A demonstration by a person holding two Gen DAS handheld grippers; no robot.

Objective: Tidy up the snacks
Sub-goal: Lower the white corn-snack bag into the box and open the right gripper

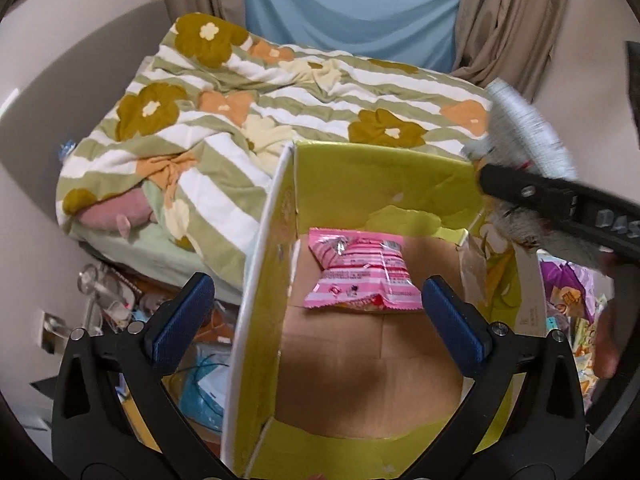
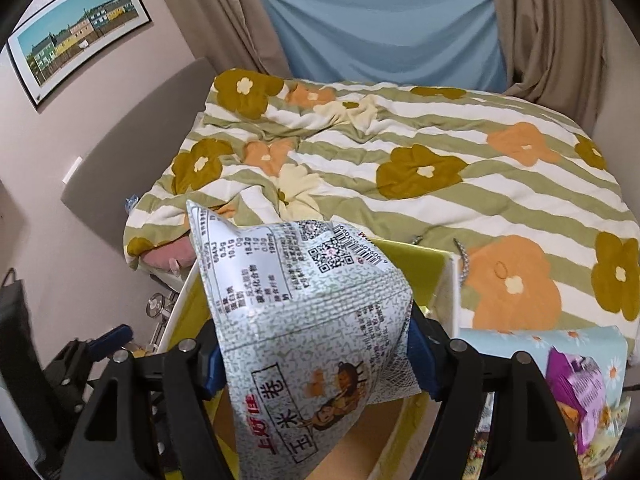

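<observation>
My left gripper (image 1: 316, 312) hangs over the open box (image 1: 280, 208), its jaws spread wide with nothing between them. Its blue pads (image 1: 182, 318) straddle the left wall of the box: one outside, one above the brown cardboard floor. On that floor, toward the far end, lies a pink bag (image 1: 362, 276), flat and alone, apart from both pads. The box is yellow-green inside and white outside.

My right gripper (image 2: 314, 354) has its jaws closed on a grey bag (image 2: 304, 320), pinched by its sides between the pads (image 2: 420, 360). The bag is puffed, with its printed back and barcode toward the camera. It hangs above the box (image 2: 424, 272), whose rim and floor show behind and under it. In the left wrist view this bag (image 1: 528, 132) shows blurred at the upper right, over the box's far right corner, with the right gripper's black finger (image 1: 560, 200) across it.

To the right of the box lies a purple bag (image 2: 576, 392) among other packets, on a light blue cloth with daisies (image 2: 512, 344). Behind the box is a bed with a striped, flowered quilt (image 2: 400, 160). Beyond it hang beige curtains (image 2: 552, 40) and a blue sheet (image 2: 384, 28). A framed picture (image 2: 80, 28) hangs on the left wall. Clutter lies on the floor (image 1: 120, 300) left of the box.
</observation>
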